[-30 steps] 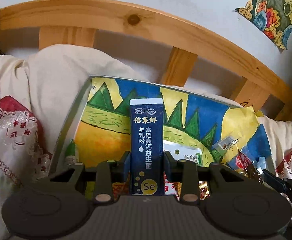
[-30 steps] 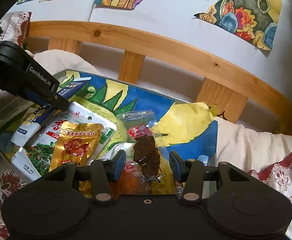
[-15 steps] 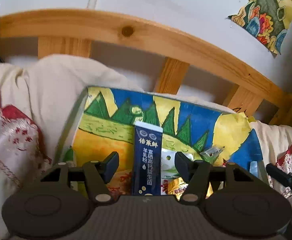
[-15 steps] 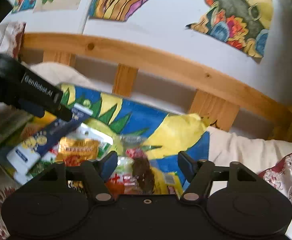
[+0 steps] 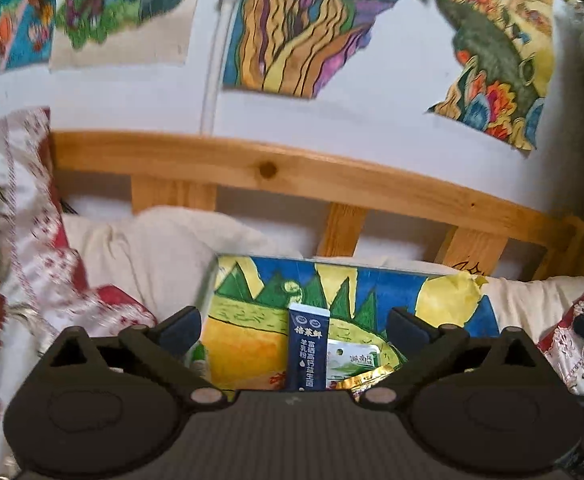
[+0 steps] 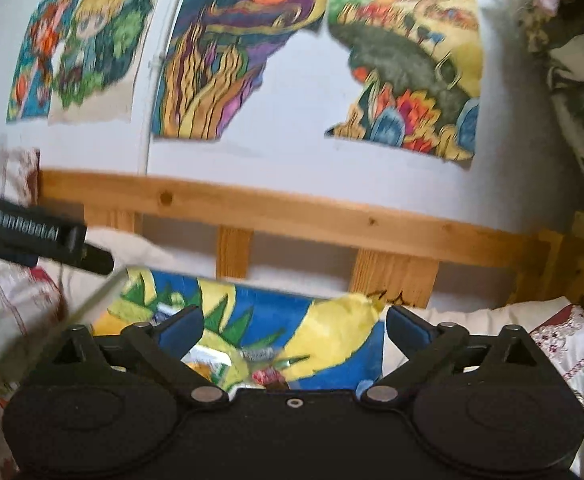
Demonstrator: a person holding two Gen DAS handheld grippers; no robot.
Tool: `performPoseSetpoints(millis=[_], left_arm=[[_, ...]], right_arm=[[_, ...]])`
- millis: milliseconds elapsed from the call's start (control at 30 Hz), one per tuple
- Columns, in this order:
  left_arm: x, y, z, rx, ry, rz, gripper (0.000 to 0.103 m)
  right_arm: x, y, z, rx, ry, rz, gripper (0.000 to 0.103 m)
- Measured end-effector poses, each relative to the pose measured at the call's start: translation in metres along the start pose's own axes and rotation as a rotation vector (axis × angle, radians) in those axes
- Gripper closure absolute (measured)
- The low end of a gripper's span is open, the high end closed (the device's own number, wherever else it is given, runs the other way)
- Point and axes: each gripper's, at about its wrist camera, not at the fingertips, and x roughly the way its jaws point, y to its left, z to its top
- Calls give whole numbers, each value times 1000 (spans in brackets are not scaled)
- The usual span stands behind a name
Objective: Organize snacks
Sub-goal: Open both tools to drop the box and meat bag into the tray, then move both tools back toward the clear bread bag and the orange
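A dark blue milk-powder stick pack point(image 5: 307, 348) lies on a painted board point(image 5: 332, 288) set on the bed. Beside it lie a white-green packet point(image 5: 352, 360) and a gold packet point(image 5: 368, 378). My left gripper point(image 5: 294, 330) is open and empty, raised above and behind the blue pack. My right gripper point(image 6: 294, 328) is open and empty, lifted over the same board point(image 6: 332, 328); a few packets point(image 6: 259, 360) show blurred between its fingers. The left gripper's body point(image 6: 39, 236) shows at the left of the right wrist view.
A wooden bed rail point(image 5: 292, 176) runs behind the board, with a white wall and torn paintings point(image 5: 304, 28) above. Cream pillows point(image 5: 151, 252) and red-patterned bedding point(image 5: 43, 280) lie to the left. More patterned bedding point(image 6: 564, 344) lies to the right.
My left gripper let go of the blue stick pack, opened wide and pulled back and up. My right gripper also opened wider and lifted away from the snack packets.
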Motion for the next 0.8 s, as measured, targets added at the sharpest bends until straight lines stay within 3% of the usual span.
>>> performPoseSetpoints(millis=[133,467,800], left_arm=[[-28,3,-2,-33,-48,25,1],[-84,14,-11,-117,-50,52,1],[-132,15,-53,-42,-2,104,1]], right_arm=[[-24,-2,11,32,-41,-16,2],[-79,-4,18,85,-87,-13,1],[-132,-1,12,109,-98,4,1]])
